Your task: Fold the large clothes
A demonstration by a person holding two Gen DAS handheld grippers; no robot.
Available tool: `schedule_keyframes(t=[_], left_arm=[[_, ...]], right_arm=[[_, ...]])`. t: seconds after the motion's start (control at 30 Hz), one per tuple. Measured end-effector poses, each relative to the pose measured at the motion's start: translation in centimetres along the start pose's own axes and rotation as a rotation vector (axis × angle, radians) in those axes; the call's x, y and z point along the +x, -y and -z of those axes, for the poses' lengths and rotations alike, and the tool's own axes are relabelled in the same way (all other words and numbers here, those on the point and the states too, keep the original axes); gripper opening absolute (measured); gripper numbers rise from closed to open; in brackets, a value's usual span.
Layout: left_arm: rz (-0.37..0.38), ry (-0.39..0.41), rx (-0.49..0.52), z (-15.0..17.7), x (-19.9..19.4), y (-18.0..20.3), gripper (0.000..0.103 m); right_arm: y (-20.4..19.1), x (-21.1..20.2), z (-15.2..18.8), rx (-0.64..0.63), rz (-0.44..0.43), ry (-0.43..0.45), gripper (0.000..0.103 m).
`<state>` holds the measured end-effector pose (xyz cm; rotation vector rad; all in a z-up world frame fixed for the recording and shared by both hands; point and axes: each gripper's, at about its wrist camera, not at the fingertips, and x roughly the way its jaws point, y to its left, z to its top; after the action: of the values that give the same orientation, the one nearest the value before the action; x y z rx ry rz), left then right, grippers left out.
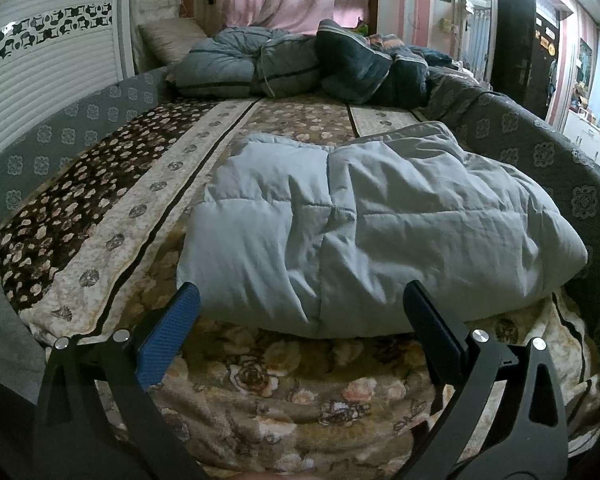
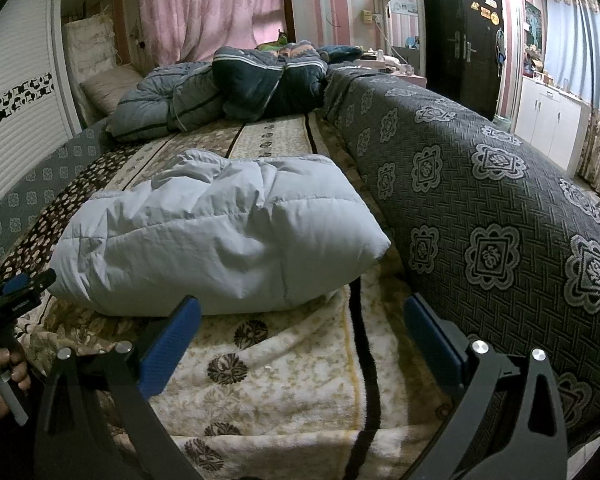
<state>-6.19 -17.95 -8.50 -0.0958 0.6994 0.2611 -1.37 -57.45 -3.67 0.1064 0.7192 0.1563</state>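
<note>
- Jacket (image 1: 364,232), pale blue, lies folded on blanket (image 1: 300,392).
- Left gripper (image 1: 302,312): jaws apart, just short of jacket, empty.
- Right gripper (image 2: 302,324): jaws apart, near jacket, empty.

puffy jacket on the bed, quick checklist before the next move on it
1. Left gripper open and empty: ok.
2. Right gripper open and empty: ok.
3. Light blue jacket within both views, untouched: ok.
4. Jacket folded into a compact bundle: ok, though puffy and creased.
5. Floral blanket beside the jacket flat: ok.
6. Sleeves tucked inside: cannot tell.
</note>
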Motion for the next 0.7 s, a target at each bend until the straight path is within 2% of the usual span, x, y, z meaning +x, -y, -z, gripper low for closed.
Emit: schedule_keyframes(t=[0.7], left_arm=[[0.003, -0.001, -0.029, 0.05, 0.01, -0.14, 0.1]], right_arm=[[-0.24, -0.03, -0.01, 0.0, 0.003, -0.003, 0.101]])
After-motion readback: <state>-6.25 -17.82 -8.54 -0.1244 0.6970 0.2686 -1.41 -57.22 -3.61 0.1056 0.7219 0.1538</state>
